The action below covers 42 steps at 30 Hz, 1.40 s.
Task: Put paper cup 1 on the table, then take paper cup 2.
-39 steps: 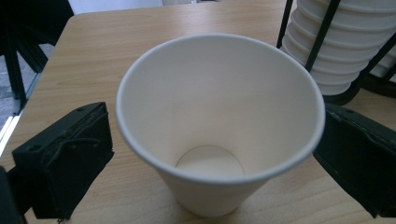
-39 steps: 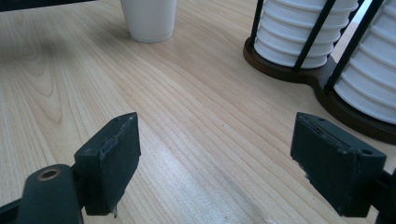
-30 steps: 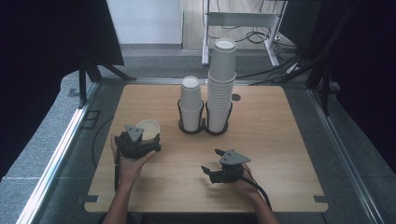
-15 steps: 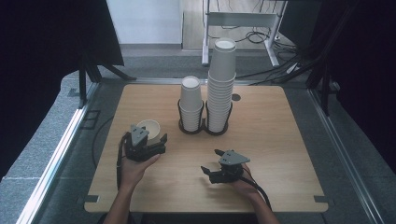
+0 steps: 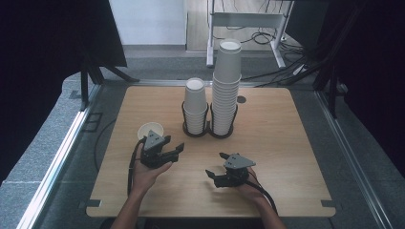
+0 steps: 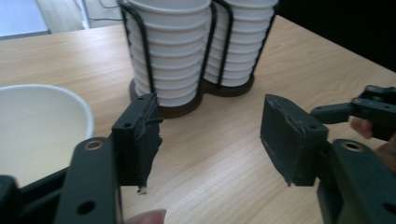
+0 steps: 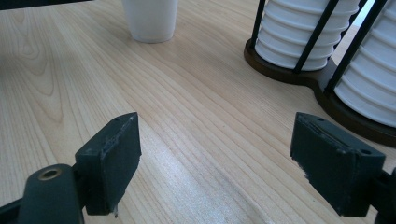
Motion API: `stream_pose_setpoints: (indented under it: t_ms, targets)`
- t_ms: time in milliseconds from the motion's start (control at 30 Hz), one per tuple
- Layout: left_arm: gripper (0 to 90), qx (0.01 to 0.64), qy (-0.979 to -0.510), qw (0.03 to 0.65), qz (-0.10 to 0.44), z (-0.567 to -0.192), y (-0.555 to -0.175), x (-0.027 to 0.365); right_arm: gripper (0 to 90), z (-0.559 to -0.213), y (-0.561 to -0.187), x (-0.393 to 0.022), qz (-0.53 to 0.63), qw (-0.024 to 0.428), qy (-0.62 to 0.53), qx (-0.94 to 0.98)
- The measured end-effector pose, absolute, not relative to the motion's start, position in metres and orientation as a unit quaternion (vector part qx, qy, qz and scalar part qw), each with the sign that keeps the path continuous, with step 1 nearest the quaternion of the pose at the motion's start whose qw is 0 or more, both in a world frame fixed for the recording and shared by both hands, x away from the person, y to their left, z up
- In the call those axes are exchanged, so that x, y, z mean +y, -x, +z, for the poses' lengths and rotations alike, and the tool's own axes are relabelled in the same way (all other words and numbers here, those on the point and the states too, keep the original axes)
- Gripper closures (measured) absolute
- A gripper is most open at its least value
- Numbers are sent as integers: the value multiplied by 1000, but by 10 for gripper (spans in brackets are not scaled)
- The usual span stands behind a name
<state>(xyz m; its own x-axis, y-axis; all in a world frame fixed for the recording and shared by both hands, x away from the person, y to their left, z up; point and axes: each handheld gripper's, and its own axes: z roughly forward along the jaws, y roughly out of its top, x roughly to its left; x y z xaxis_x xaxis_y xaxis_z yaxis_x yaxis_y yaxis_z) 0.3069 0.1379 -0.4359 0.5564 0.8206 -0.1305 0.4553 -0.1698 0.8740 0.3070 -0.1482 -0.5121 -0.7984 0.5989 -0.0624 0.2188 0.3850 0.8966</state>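
Note:
A single white paper cup [image 5: 150, 130] stands upright on the wooden table [image 5: 286, 143], just behind and left of my left gripper [image 5: 175, 151]. In the left gripper view the cup [image 6: 37, 126] sits outside the left jaw. The left gripper [image 6: 210, 116] has just been closing its jaws, but they stand apart with nothing between them. My right gripper [image 5: 216, 164] rests low near the front middle, jaws wide apart over bare wood [image 7: 215, 140]. The cup [image 7: 150, 18] shows far off in the right gripper view.
A black wire holder [image 5: 207, 131] at the table's middle back carries a short stack of cups [image 5: 196, 105] and a taller stack [image 5: 227, 86]. Both stacks [image 6: 173, 56] rise straight ahead of the left gripper. Metal rails edge the table on both sides.
My left gripper has moved right, away from the cup, which stays where it stood. The right gripper has not moved.

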Motion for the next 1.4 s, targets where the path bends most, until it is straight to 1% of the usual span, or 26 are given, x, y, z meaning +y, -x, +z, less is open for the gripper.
stream_pose_setpoints:
  t_ms: [133, 267, 300, 367, 600, 933, 1133, 1300, 1400]
  targets:
    - [387, 426, -748, 487, 149, -439, -310, 136, 164, -512, -307, -148, 494, 193, -252, 810]
    - [377, 423, -751, 492, 123, -442, -310, 132, 164, -512, -307, -148, 494, 193, -252, 810]
    - [367, 421, -752, 494, 114, -443, -310, 132, 164, -512, -307, -148, 494, 193, -252, 809]
    - [321, 414, -759, 493, 98, -445, -311, 128, 164, -512, -307, -148, 494, 193, -252, 810]
    - [269, 405, -766, 494, 71, -449, -311, 121, 164, -512, -308, -149, 494, 194, -254, 808]
    - [221, 394, -768, 499, 69, -450, -311, 115, 164, -509, -310, -153, 499, 202, -261, 801]
    - [210, 381, -776, 494, 88, -447, -316, 106, 166, -501, -315, -161, 510, 211, -280, 785]
    - [208, 365, -779, 498, 111, -435, -325, 101, 165, -489, -324, -172, 517, 226, -305, 767]
    - [206, 360, -775, 506, 116, -428, -333, 99, 163, -480, -330, -181, 523, 234, -320, 755]
